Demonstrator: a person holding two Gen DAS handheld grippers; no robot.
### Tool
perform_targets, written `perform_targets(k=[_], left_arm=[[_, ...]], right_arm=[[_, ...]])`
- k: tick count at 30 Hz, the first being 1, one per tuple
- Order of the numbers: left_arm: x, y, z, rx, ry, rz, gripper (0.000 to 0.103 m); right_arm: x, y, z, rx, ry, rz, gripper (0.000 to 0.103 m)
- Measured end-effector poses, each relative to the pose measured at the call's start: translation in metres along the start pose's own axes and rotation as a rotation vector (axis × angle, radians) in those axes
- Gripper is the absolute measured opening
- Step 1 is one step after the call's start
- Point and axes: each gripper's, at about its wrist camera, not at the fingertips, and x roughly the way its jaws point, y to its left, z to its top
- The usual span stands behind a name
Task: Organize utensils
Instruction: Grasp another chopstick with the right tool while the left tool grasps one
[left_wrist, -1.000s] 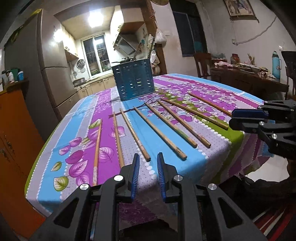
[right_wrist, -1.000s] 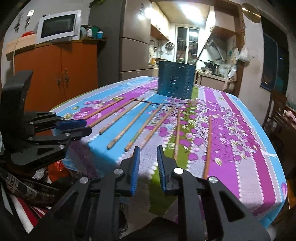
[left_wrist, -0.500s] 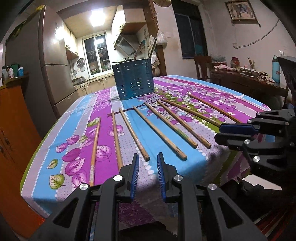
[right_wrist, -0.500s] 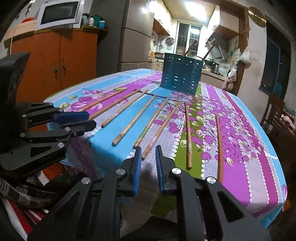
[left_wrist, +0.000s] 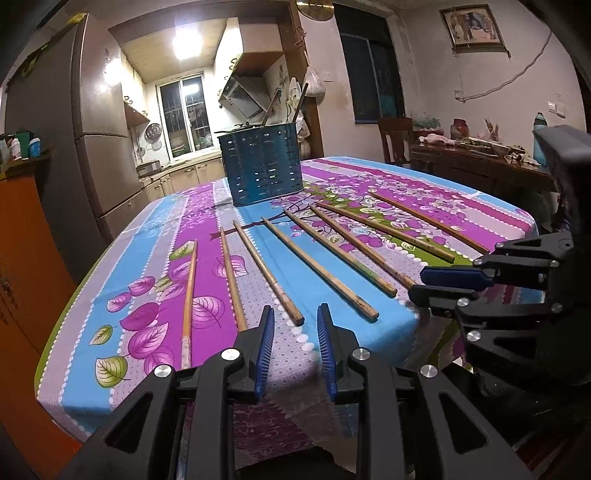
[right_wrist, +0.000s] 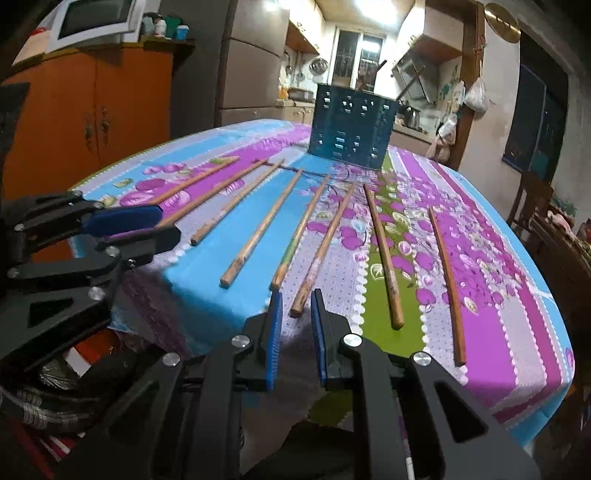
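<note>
Both claws come in empty: the left gripper (left_wrist: 295, 325) has its blue pads a little apart — they have just been opening, with only cloth showing between them — and the right gripper (right_wrist: 296, 314) is narrower, nothing clamped. We count eight long wooden chopsticks (left_wrist: 319, 267) fanned in a row on the flowered purple-and-blue tablecloth (left_wrist: 155, 310), butt ends towards the near edge, likely so each can be pinched from here. Behind them the slotted blue metal utensil holder (left_wrist: 262, 166) stands upright, well apart. Each claw tilts downward; we judge the right one is lined up on the chopstick end (right_wrist: 297, 308) just ahead of its tips.
</note>
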Motion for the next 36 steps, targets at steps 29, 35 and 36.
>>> perform_targets(k=[29, 35, 36], left_arm=[[0.031, -0.003, 0.007, -0.020, 0.073, 0.048, 0.029], [0.037, -0.004, 0.007, -0.048, 0.086, 0.057, 0.010], [0.037, -0.004, 0.007, -0.051, 0.086, 0.061, 0.010]], right_arm=[[-0.022, -0.025, 0.002, 0.100, -0.129, -0.080, 0.005], [-0.028, -0.027, 0.004, 0.070, -0.167, -0.064, 0.005], [-0.028, -0.027, 0.004, 0.067, -0.169, -0.061, 0.005]])
